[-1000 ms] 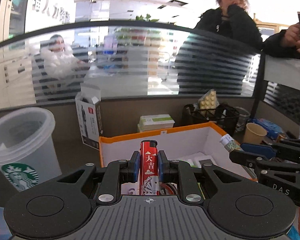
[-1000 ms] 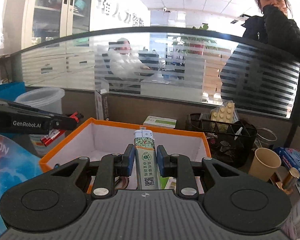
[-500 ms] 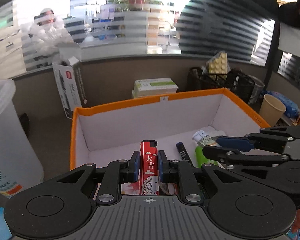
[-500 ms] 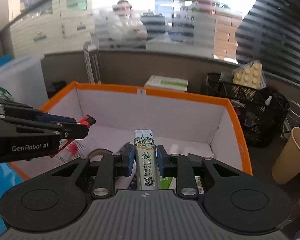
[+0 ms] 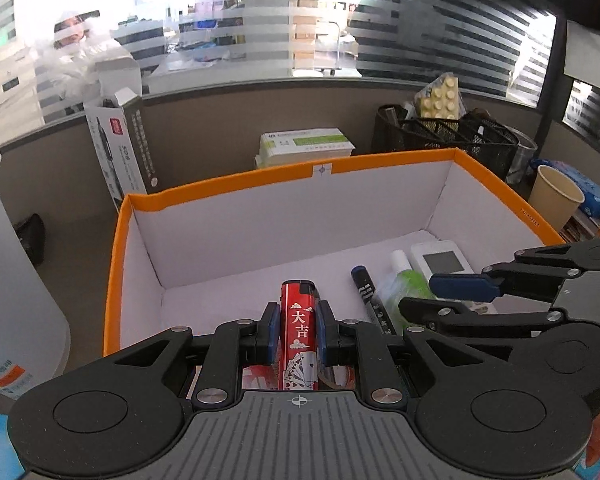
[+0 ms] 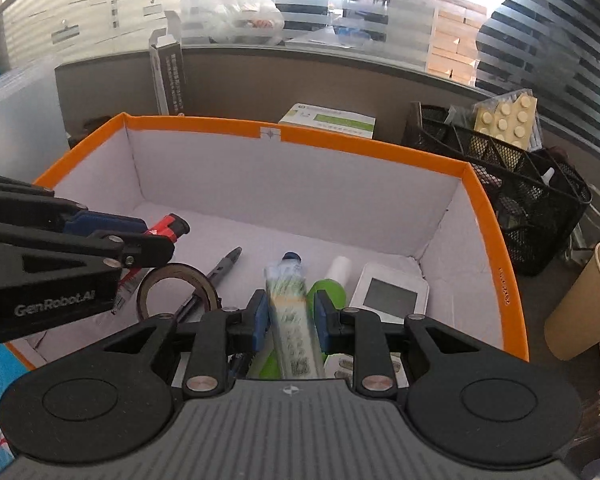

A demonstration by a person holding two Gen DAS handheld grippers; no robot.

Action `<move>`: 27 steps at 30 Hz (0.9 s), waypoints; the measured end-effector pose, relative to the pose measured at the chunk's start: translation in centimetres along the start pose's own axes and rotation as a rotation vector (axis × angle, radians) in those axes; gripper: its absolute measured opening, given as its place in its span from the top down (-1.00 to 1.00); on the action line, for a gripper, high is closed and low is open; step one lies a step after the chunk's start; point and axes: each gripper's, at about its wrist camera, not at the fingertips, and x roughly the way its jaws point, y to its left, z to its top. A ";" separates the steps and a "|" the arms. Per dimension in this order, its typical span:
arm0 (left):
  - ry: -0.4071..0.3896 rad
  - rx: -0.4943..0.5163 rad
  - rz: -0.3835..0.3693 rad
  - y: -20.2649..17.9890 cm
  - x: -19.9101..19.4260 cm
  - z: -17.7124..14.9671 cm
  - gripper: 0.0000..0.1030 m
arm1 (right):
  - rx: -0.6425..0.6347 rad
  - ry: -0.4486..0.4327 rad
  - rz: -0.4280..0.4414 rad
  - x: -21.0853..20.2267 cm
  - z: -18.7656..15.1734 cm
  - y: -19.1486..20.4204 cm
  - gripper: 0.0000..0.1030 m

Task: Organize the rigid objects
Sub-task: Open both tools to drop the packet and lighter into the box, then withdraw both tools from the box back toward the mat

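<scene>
The red lighter [image 5: 298, 328] (playing cards and white characters printed on its side) stands upright between the blue pads of the left gripper [image 5: 297, 330], which is clamped on it over the near end of the orange-rimmed box [image 5: 228, 178]. Beside it, the right gripper [image 6: 290, 314] has just been easing its jaws apart, and the green-and-white lighter [image 6: 290, 312] sits tilted between them with a gap showing at each pad. Both grippers hang inside the box opening. On the box's white floor lie a tape roll [image 6: 177, 288], a dark pen [image 6: 216, 274], a black marker [image 5: 367, 294], a green bottle [image 5: 406, 286] and a white device with a grey screen [image 6: 392, 294]. Behind the box are a black mesh organiser [image 6: 512, 184], a paper cup [image 6: 584, 300] and a green-and-white carton [image 5: 306, 144].
</scene>
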 end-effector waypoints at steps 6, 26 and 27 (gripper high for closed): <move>0.008 0.003 0.004 -0.2 0.0 0.0 0.67 | 0.018 -0.019 -0.012 -0.6 -0.1 -0.1 0.33; -0.259 -0.058 0.058 3.3 -11.5 -3.6 -0.55 | 0.024 -0.256 0.152 -13.2 -7.7 2.6 -0.47; -0.264 -0.082 0.058 3.9 -11.9 -4.2 -0.65 | 0.016 -0.230 0.175 -12.8 -8.6 3.2 -0.47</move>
